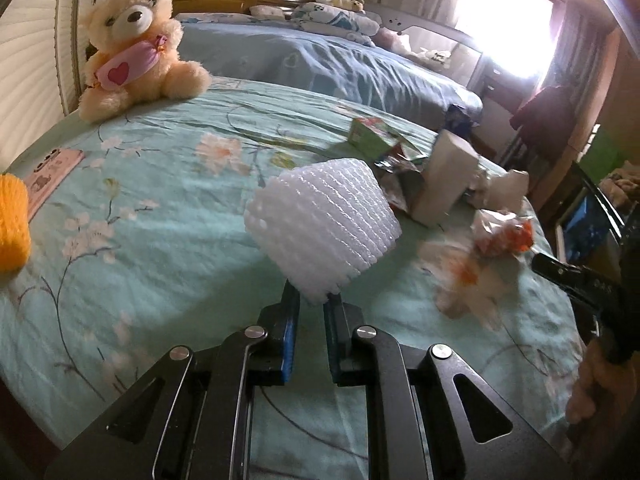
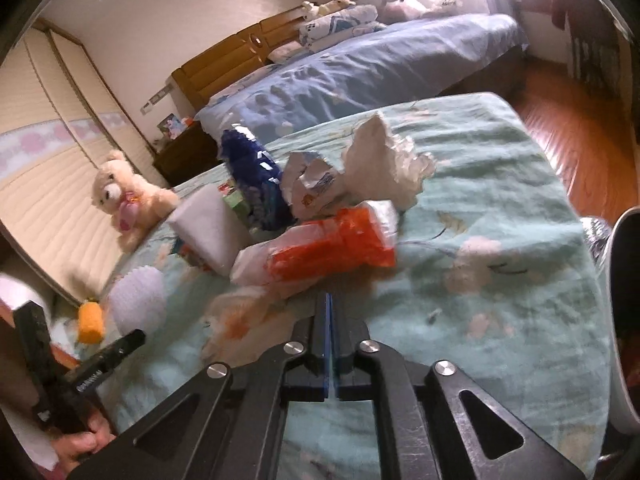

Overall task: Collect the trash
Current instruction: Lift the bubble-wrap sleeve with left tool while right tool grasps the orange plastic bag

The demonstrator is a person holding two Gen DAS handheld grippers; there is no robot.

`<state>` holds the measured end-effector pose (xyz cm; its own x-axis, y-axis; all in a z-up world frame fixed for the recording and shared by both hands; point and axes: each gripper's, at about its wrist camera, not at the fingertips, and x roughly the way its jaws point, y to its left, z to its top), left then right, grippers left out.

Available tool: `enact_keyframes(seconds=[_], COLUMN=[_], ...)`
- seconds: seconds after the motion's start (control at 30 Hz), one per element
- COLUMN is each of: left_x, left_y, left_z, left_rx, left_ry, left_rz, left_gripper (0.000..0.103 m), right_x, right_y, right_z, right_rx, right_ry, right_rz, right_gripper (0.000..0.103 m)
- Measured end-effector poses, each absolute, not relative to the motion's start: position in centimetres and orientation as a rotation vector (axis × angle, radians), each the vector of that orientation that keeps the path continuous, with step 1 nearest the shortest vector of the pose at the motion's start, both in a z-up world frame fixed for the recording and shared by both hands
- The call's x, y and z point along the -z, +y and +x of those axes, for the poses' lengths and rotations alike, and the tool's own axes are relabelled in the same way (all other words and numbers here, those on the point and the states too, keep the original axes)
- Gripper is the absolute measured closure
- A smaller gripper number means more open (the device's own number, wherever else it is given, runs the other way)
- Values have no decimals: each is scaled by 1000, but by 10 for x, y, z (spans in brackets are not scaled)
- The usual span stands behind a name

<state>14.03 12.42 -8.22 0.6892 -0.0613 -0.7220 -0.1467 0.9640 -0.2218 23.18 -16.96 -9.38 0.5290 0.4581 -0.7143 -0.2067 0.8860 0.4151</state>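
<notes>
From the left wrist cam, the left gripper is pinching the bottom edge of a white foam fruit net and holding it up off the teal floral bedspread. A teddy bear is sitting way back on the left, and the rest of the trash pile, with a green carton and a white box, is lying further back to the right. Over on the right wrist cam, the right gripper is clamping down on an orange and clear plastic wrapper, lifting it just in front of a crumpled tissue and a blue bag.
</notes>
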Motion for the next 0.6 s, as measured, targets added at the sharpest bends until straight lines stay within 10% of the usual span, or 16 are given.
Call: enact_keyframes(seconds=[0.13, 0.47, 0.6], left_x=[82, 81, 78], left_y=[115, 101, 92], left_z=[134, 127, 125], left_rx=[-28, 17, 44], left_ry=[811, 816, 814], left_rz=[-271, -258, -251], left_gripper=[92, 92, 92], right_x=[98, 119, 119], right_y=[-167, -165, -166], right_z=[239, 272, 271], right_rx=[-405, -398, -389], right_ry=[941, 996, 992], right_rz=[358, 630, 611], right_gripper=[35, 33, 57])
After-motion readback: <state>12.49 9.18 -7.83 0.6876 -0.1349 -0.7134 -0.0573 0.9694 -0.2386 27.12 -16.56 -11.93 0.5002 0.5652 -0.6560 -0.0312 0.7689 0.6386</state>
